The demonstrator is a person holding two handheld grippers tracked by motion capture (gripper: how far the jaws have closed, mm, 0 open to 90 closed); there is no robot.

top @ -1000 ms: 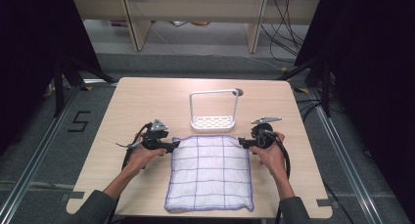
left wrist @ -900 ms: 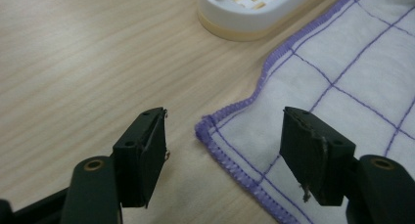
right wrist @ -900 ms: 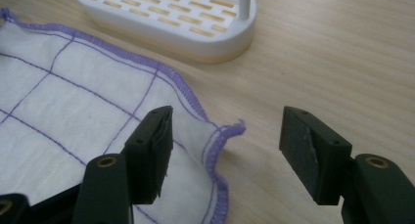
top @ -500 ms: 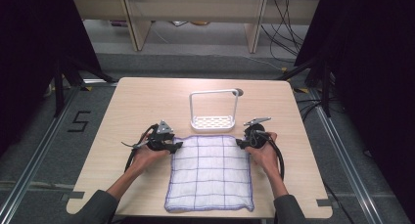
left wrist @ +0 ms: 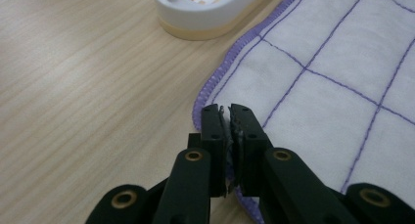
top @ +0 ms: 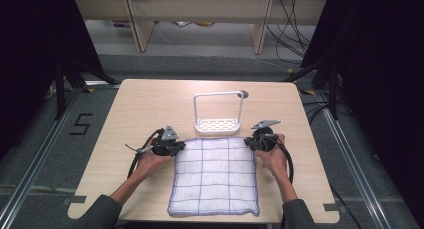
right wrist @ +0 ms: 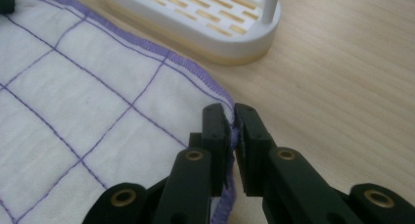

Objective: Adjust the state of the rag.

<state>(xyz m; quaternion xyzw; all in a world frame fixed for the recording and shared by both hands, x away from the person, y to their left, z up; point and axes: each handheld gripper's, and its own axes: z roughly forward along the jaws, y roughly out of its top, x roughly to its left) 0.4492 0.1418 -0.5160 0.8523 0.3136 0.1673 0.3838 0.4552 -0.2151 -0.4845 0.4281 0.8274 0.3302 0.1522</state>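
A white cloth (top: pixel 215 176) with a purple grid and purple hem lies flat on the wooden table (top: pixel 150 104). My left gripper (top: pixel 176 147) is shut on the cloth's far left corner; in the left gripper view its jaws (left wrist: pixel 227 117) pinch the hem of the cloth (left wrist: pixel 318 87). My right gripper (top: pixel 251 143) is shut on the far right corner, and in the right gripper view the purple edge of the cloth (right wrist: pixel 73 111) sits between its jaws (right wrist: pixel 232 117). Both corners rest low at the table surface.
A white slotted rack (top: pixel 218 123) with a tall wire handle stands just beyond the cloth's far edge, its base close to both grippers (left wrist: pixel 205 11) (right wrist: pixel 195 18). Bare table lies left, right and behind it. Shelving and cables are on the floor beyond.
Both grippers have moved slightly inward and closer to the cloth's far corners, and they now hold those corners. The cloth lies as before.
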